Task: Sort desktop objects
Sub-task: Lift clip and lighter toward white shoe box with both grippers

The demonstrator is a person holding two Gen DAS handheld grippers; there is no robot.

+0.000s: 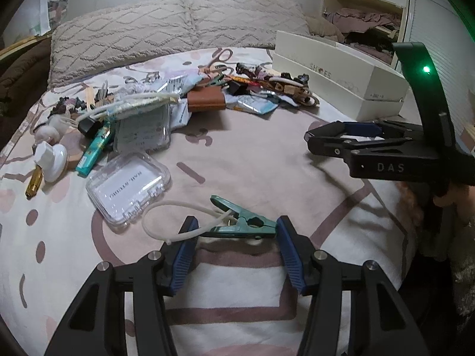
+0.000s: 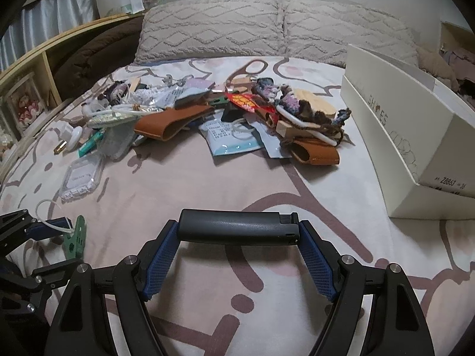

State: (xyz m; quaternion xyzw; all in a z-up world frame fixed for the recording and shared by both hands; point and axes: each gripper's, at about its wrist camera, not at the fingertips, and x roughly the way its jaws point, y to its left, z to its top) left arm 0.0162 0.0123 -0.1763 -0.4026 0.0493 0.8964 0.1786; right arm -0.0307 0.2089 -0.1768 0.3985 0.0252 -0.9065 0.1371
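Note:
My left gripper point(image 1: 236, 227) is shut on a green clip point(image 1: 242, 221) with a white cord loop point(image 1: 169, 216), held lengthwise between the blue pads just above the bedspread. The clip also shows in the right wrist view point(image 2: 74, 237). My right gripper point(image 2: 239, 231) is shut on a black lighter point(image 2: 237, 227), gripped end to end between its blue pads. In the left wrist view the right gripper point(image 1: 314, 136) hovers at the right, near the shoe box. A heap of small objects point(image 2: 237, 112) lies across the bed's middle.
A white shoe box point(image 2: 415, 136) stands at the right, its lid upright behind it. Two clear plastic cases point(image 1: 130, 187), a teal tube point(image 1: 93, 151), a white knob point(image 1: 52, 157) and brown leather holders point(image 2: 166, 124) lie about. Pillows point(image 2: 267, 26) line the far edge.

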